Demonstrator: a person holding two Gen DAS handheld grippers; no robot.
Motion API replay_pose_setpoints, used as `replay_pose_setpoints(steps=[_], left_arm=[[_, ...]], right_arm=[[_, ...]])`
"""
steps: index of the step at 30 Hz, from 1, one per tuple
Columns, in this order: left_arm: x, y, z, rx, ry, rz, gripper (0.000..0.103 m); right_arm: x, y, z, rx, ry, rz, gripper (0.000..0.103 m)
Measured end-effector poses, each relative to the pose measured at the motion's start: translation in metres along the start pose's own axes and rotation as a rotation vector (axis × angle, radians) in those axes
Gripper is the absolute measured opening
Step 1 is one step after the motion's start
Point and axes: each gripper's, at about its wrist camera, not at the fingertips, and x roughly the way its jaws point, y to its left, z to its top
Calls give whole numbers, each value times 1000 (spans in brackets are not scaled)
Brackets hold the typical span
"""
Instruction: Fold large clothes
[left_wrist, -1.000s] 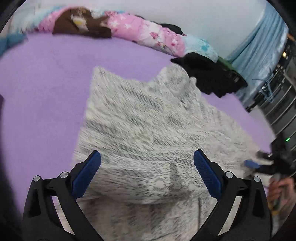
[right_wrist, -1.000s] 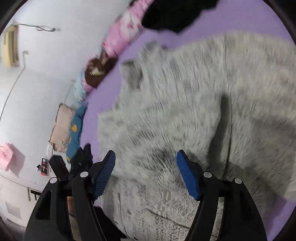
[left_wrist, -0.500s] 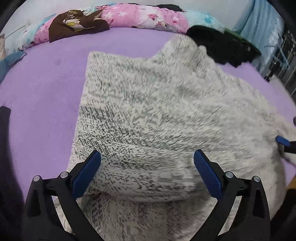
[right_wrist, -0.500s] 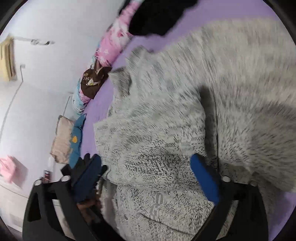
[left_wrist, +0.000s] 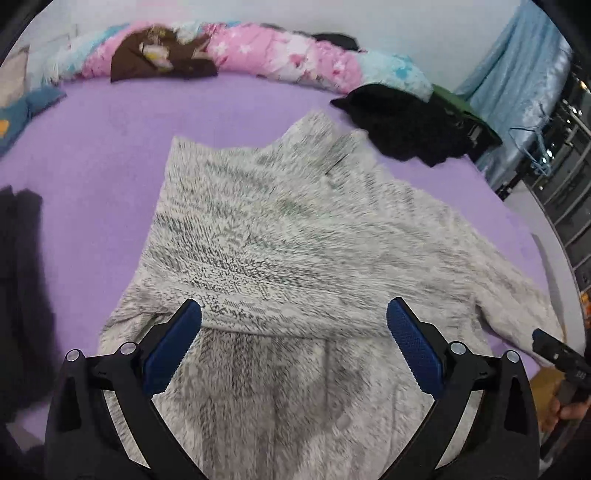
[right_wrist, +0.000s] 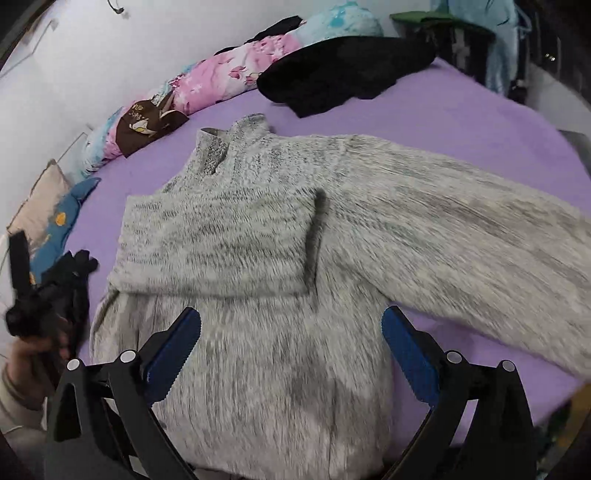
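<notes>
A large fuzzy grey knit sweater (left_wrist: 295, 240) lies flat on the purple bed (left_wrist: 110, 147), collar away from me. Its left sleeve is folded across the chest; in the right wrist view the sweater (right_wrist: 295, 258) shows the other sleeve (right_wrist: 461, 229) stretched out to the right. My left gripper (left_wrist: 293, 343) is open and empty above the sweater's lower body. My right gripper (right_wrist: 291, 343) is open and empty above the hem area. Each gripper shows at the edge of the other's view.
A black garment (left_wrist: 410, 122) lies beyond the collar on the right. Pink and blue bedding (left_wrist: 258, 59) runs along the wall. A dark cloth (left_wrist: 18, 258) lies on the bed's left. Shelving (left_wrist: 561, 166) stands past the bed's right edge.
Both grippers have pulled back and up from the sweater, so more of it shows. The right gripper has turned level and opened wider.
</notes>
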Motion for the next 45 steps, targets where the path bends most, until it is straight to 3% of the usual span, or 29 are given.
replay_pose_setpoints(steps=[8, 15, 22, 25, 28, 35, 45], left_arm=[[-72, -28, -14, 65, -85, 16, 97], [-78, -70, -18, 133, -84, -14, 97], [-48, -136, -23, 223, -59, -92, 97], [-33, -162, -26, 243, -76, -187, 97], [-12, -190, -26, 265, -53, -235, 97], [37, -234, -23, 307, 14, -240, 97], [97, -253, -13, 297, 61, -247, 97]], right_arm=[[-66, -1, -32, 27, -72, -11, 97], [-111, -34, -57, 113, -134, -54, 97], [-146, -96, -79, 232, -178, -122, 97], [-154, -120, -84, 280, -191, -144, 97], [-159, -145, -87, 322, -194, -167, 97], [-165, -200, -92, 409, -203, -213, 97], [-150, -259, -92, 489, -197, -276, 97]])
